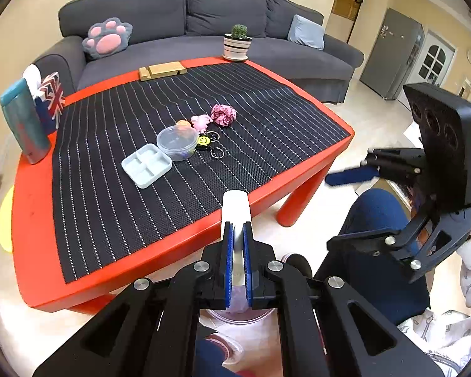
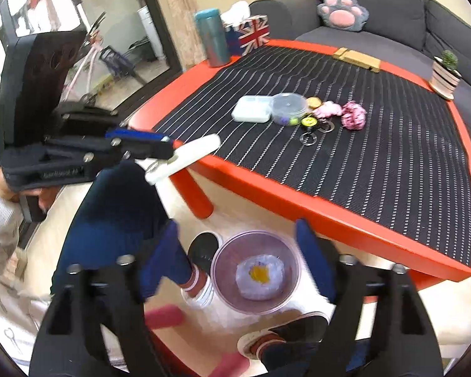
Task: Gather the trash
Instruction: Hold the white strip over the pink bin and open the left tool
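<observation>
Bin between wide right tongs

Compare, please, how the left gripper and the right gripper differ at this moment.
The left gripper is shut on a flat white piece; the right gripper is open and holds nothing. The left sits near the red table edge; the right hangs above the clear bin on the floor. Both have blue pads.

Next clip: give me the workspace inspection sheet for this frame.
Surface: red table under a black striped mat.
Job's things: left gripper clamps a white flat piece; pink crumpled wad on mat; bin on floor.
Clutter: divided tray, lidded tub, keyrings, tissue box, bottle, potted cactus.
Grippers: right gripper open above bin.
Cables: nothing seen.
Surroundings: grey sofa.
</observation>
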`<state>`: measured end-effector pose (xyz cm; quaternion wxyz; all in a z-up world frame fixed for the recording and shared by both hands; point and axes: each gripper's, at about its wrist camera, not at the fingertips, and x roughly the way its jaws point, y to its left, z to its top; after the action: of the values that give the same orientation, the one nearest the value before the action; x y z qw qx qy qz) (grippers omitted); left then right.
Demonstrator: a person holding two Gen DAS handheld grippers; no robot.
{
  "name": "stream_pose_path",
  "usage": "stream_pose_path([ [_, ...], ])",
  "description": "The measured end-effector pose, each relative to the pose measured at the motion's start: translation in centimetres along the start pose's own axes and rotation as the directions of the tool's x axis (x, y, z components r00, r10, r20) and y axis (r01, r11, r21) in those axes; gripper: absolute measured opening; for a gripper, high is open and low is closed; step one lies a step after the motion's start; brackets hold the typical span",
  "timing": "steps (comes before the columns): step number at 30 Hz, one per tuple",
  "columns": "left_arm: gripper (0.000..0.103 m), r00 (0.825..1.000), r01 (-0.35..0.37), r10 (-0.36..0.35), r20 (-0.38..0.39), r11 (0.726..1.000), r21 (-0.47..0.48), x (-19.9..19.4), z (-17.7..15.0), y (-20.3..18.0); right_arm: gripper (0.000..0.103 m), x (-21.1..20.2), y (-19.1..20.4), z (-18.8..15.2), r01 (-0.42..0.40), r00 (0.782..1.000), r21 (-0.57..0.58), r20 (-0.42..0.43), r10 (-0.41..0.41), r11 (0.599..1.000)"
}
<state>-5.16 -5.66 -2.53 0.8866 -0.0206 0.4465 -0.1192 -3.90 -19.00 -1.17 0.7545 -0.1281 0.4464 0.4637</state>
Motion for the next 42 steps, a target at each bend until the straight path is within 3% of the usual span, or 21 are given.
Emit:
stream_pose_path([
  [5, 0.006, 1.000, 0.006, -0.006, -0.004, 1.000, 0.000, 0.1, -0.1, -0.1, 0.096, -0.2, -1.0, 0.3, 0.067, 0.998, 0.059, 0.005, -0.067, 0.996],
  [15, 0.006, 1.000, 0.015, -0.015, -0.010, 1.000, 0.004, 0.4, -0.1, -0.6, 0.097, -0.7, -2.4, 0.4, 0.088, 0.996, 0.140, 0.014, -0.091, 0.986],
  [24, 0.006, 1.000, 0.026, -0.026, -0.016, 1.000, 0.016, 0.6, -0.1, -1.4, 0.097, -2.5, -3.4, 0.6, 0.149, 0.986, 0.172, 0.051, -0.160, 0.974],
  [42, 0.007, 0.998, 0.055, -0.054, -0.026, 0.997, 0.050, 1.2, 0.1, -3.2, 0.097, -4.0, -4.6, 0.1, 0.160, 0.981, 0.205, 0.074, -0.179, 0.965],
])
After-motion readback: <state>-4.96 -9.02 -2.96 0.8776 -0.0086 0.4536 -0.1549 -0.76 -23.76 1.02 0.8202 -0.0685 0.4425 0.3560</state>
